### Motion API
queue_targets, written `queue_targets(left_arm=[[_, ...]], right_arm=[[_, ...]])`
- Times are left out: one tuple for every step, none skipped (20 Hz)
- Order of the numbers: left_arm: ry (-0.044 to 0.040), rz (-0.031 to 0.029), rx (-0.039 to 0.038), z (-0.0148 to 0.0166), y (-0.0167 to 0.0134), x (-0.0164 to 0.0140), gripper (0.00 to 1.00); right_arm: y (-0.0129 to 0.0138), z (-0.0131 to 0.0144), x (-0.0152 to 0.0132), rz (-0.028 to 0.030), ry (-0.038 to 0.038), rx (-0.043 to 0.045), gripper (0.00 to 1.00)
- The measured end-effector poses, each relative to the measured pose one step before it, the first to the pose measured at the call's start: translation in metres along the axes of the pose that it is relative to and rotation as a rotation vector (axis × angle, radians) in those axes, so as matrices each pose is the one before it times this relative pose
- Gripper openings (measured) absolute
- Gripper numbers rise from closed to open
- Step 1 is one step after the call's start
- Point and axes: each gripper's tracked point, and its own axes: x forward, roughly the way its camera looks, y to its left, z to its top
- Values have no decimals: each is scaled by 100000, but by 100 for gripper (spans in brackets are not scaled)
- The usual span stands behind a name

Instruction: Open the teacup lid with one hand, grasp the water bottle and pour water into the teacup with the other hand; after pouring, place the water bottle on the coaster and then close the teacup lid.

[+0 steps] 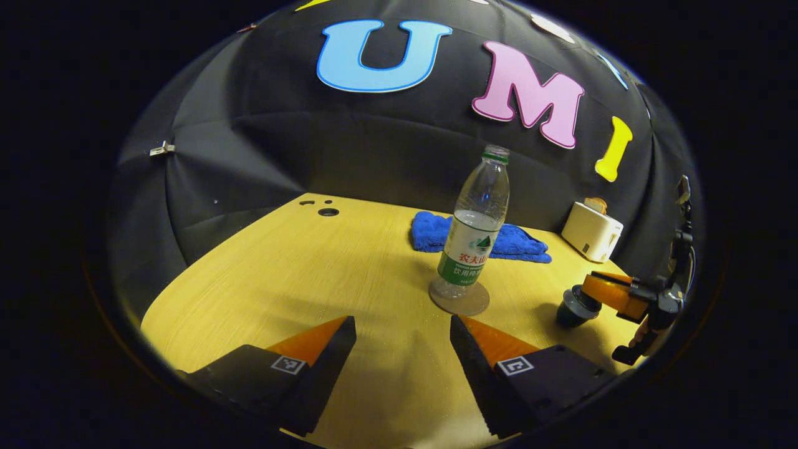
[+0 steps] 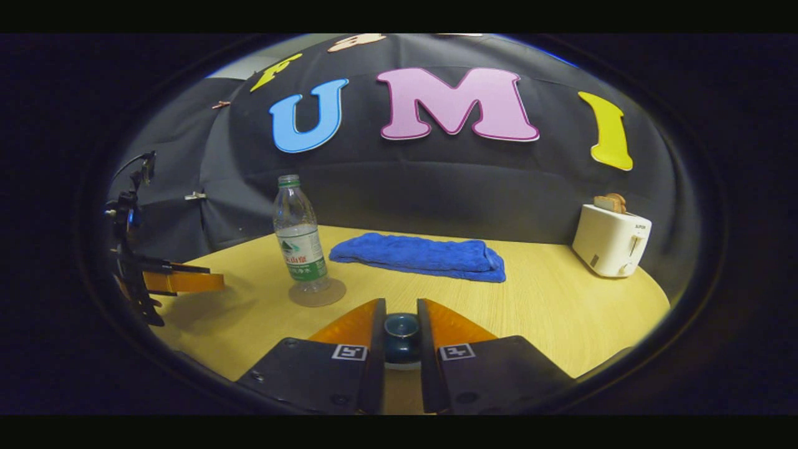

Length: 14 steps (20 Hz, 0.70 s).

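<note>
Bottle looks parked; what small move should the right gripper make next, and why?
Probably lower and release. The water bottle stands on the coaster, the left gripper is open and clear, and the right gripper closes around the lid over the teacup.

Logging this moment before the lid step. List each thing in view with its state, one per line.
Bottle: upright on the coaster, partly filled.
Teacup: between the right gripper fingers; lid hard to judge.
Left gripper: open, empty, facing the bottle.
Towel: folded, flat.
Toaster: bread sticking out.
</note>
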Motion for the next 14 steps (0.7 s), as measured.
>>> queue_targets(left_arm=[[-268,-151,-418,66,-111,-326,95],[-133,-122,-236,-80,-74,-104,95],[-110,109,-132,3,49,-164,95],[-269,-22,-135,22,32,-163,95],[-7,-154,-624,-84,-86,-20,96],[434,-427,-1513,-121,-145,-128,95],[14,-120,-1578,-136,-66,-122,96],[-271,-4,-1560,-25,-28,4,96],[-103,240,-1108,-50,26,-113,95],[-307,635,-553,-54,80,-93,95],[-218,659,-21,113,74,-258,95],[-480,576,474,254,-159,-267,95],[-678,606,1167,491,-142,-345,95],[-575,1037,1798,458,-120,-368,95]], right_arm=[[-69,-320,104,-414,581,219,27],[-106,-185,99,-419,195,-211,32],[-56,-185,118,-276,114,-388,32],[-37,-243,130,-33,28,-249,32],[-102,-138,156,-319,234,-116,32],[143,-161,-63,369,-128,65,22],[-41,46,36,-478,-752,-771,28],[41,-25,-1,446,-493,-538,23],[51,26,-74,35,-201,-569,30],[-100,21,24,-251,-213,-356,33],[32,3,-157,254,103,53,33],[74,133,-237,405,-16,140,42],[-23,289,-297,3,-63,117,46],[-183,370,-508,-365,-135,265,60]])
